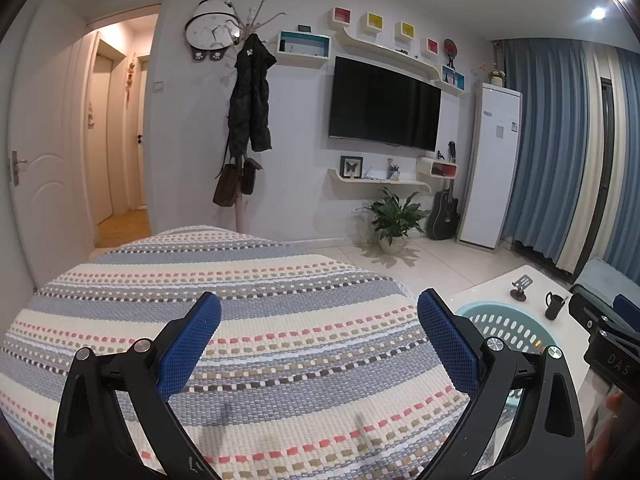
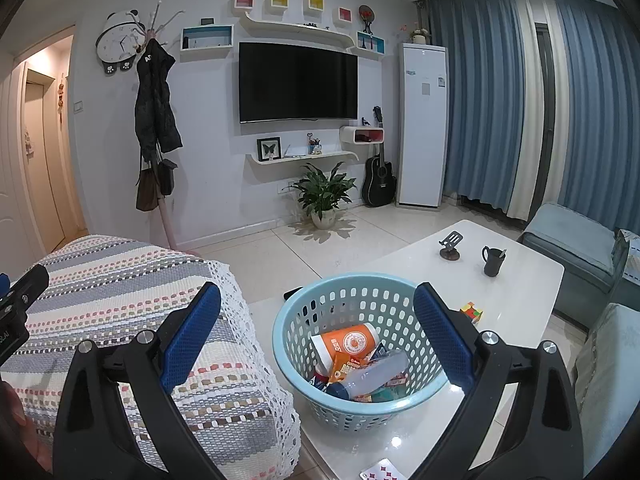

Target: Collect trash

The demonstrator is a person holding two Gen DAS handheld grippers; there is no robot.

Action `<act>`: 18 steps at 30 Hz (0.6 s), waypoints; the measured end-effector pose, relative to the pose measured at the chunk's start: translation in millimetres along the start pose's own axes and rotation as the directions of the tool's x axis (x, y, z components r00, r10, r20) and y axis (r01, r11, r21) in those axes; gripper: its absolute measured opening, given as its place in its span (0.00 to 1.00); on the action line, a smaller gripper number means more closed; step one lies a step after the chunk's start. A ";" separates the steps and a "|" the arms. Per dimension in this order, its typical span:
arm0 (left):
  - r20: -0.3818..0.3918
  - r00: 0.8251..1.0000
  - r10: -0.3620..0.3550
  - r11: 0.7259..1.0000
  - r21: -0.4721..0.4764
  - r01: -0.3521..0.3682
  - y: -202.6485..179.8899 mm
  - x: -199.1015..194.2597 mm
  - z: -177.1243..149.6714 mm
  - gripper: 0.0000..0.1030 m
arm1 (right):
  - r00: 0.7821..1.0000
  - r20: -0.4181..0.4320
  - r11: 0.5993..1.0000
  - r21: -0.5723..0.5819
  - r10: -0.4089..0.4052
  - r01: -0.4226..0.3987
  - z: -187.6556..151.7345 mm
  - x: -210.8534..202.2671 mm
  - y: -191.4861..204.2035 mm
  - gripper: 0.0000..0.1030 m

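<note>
A light blue perforated basket (image 2: 360, 292) stands on the white coffee table (image 2: 516, 292). Inside lie an orange paper cup (image 2: 344, 342), a clear plastic bottle (image 2: 370, 378) and several snack wrappers. My right gripper (image 2: 316, 312) hovers open above and just short of the basket, nothing between its blue pads. My left gripper (image 1: 319, 318) is open too, held over the striped sofa cover (image 1: 240, 280), empty. In the left wrist view the basket (image 1: 504, 320) shows only as a rim behind the right finger.
On the table sit a black mug (image 2: 493, 261), a phone stand (image 2: 450, 246), a colour cube (image 2: 472, 312) and a patterned card (image 2: 382, 472) at the near edge. A blue-grey sofa (image 2: 572, 240) borders the right. A potted plant (image 2: 322, 196) and guitar (image 2: 378, 180) stand by the TV wall.
</note>
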State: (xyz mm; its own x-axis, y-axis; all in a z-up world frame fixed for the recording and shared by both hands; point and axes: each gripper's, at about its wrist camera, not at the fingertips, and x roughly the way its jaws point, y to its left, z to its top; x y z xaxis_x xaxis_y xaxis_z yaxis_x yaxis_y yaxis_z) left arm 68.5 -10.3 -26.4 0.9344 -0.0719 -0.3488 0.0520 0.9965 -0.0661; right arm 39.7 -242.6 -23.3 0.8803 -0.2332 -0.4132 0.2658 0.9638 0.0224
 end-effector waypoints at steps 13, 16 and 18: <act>-0.001 1.000 -0.001 1.000 0.000 0.001 -0.8 0.1 0.4 0.93 | 1.000 -0.002 1.000 -0.001 -0.001 0.001 -1.3 0.6 0.2 0.90; -0.002 1.000 -0.001 1.000 0.000 0.001 -0.5 0.4 1.0 0.93 | 1.000 -0.005 1.000 0.002 0.000 0.000 -2.4 1.5 -0.4 0.90; -0.003 1.000 -0.002 1.000 0.000 0.002 -0.3 0.7 0.8 0.93 | 1.000 -0.008 1.000 0.004 0.000 0.000 -3.5 2.6 -1.6 0.90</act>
State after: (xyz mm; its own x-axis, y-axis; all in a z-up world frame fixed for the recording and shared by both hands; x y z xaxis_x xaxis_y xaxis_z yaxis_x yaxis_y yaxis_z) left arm 69.4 -10.6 -25.9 0.9331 -0.0741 -0.3518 0.0541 0.9963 -0.0666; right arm 40.2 -244.3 -27.6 0.8774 -0.2319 -0.4201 0.2669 0.9634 0.0257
